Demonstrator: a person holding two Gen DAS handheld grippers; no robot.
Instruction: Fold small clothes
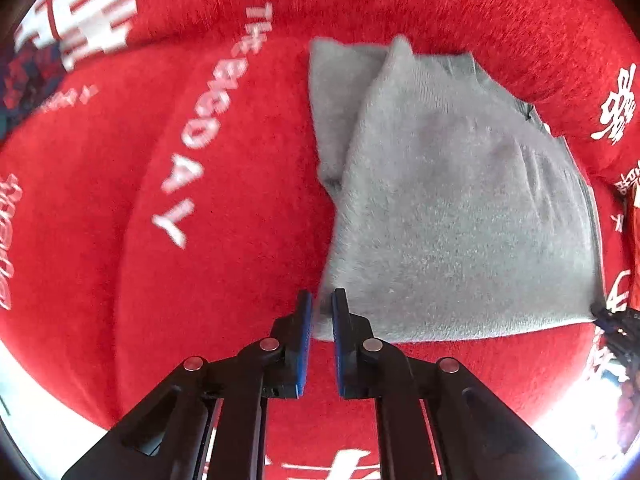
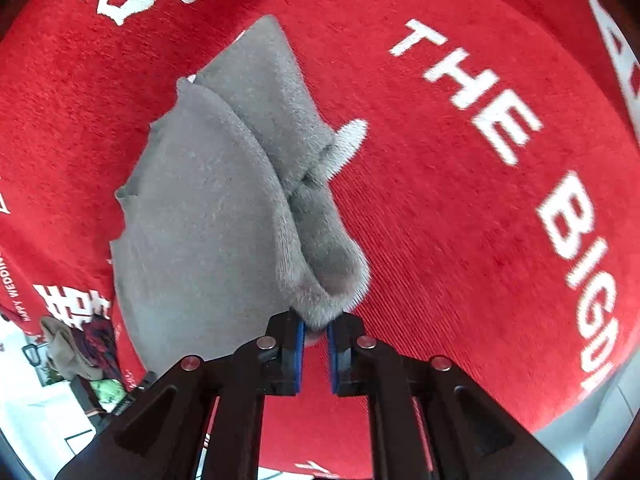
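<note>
A small grey knit garment (image 1: pixel 460 208) lies partly folded on a red cloth (image 1: pixel 200 280) with white lettering. My left gripper (image 1: pixel 322 300) is narrowly closed on the garment's near left corner, with grey fabric between the blue pads. In the right wrist view the same garment (image 2: pixel 200 220) hangs in folds. My right gripper (image 2: pixel 316 326) is shut on a bunched grey corner. The right gripper's black tip shows at the garment's right corner in the left wrist view (image 1: pixel 616 324).
The red cloth (image 2: pixel 460 220) covers the whole work surface and bears large white words. Beyond its edge at lower left in the right wrist view is a pile of other clothes (image 2: pixel 76 352) on a pale floor.
</note>
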